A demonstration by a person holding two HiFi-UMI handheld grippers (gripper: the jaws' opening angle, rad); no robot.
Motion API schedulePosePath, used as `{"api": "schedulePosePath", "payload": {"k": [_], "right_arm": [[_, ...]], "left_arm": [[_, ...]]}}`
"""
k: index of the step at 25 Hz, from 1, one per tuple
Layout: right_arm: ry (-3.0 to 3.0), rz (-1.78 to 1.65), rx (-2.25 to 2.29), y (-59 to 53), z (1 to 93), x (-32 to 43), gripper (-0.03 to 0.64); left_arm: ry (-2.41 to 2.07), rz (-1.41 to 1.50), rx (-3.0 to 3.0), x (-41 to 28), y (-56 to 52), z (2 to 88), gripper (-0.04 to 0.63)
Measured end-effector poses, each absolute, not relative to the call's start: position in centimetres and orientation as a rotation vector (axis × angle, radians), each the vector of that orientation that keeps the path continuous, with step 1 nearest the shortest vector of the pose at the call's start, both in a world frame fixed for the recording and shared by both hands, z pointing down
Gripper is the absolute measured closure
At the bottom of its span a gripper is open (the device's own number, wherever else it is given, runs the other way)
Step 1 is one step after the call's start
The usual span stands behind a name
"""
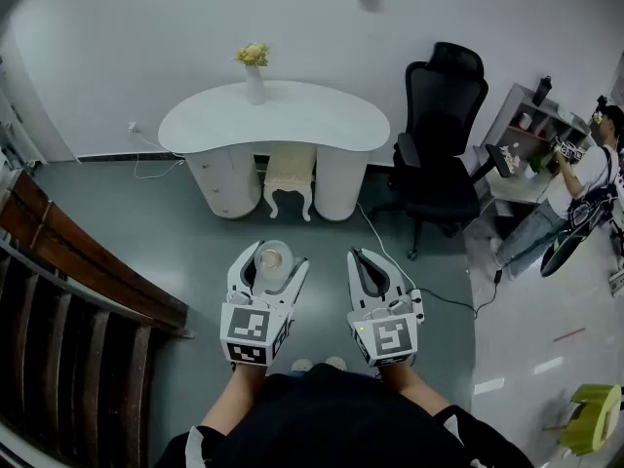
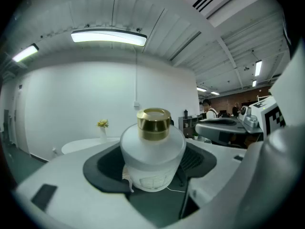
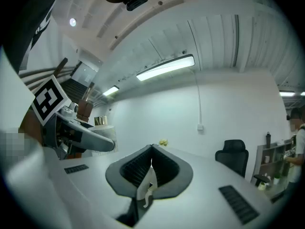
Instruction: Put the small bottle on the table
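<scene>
Our left gripper [image 2: 153,168] has its jaws spread wide and clamped on the small bottle [image 2: 152,151], a frosted white one that stands upright with its gold cap [image 2: 154,124] on top; the pads press on its sides. Our right gripper [image 3: 151,152] has its jaws closed tip to tip with nothing between them. We hold both grippers side by side over the grey floor [image 1: 185,232], on the near side of the white curved table [image 1: 292,123] and well apart from it; so the bottle is in the air, short of the table. A white vase of yellow flowers [image 1: 253,69] stands at the table's far edge; a pale stool [image 1: 291,176] is tucked under the table; a black office chair [image 1: 444,135] stands just right of the table; further right of the table a person [image 1: 583,185] stands by a shelf [image 1: 531,125].
</scene>
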State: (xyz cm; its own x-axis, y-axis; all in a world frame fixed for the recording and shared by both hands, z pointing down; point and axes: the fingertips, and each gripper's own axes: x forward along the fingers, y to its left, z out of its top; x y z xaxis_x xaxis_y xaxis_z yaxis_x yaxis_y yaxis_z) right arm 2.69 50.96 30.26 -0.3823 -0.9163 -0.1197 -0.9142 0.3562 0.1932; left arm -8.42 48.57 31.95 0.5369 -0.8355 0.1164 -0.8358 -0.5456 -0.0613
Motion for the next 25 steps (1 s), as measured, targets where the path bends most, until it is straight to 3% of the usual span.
{"api": "schedulePosePath", "payload": {"k": [25], "right_arm": [[-2.532, -0.289, 1.849, 44.2, 32.1, 1.2, 0.594]], "left_arm": [[-1.443, 0.14, 2.757, -11.5, 41.3, 33.7, 0.261]]}}
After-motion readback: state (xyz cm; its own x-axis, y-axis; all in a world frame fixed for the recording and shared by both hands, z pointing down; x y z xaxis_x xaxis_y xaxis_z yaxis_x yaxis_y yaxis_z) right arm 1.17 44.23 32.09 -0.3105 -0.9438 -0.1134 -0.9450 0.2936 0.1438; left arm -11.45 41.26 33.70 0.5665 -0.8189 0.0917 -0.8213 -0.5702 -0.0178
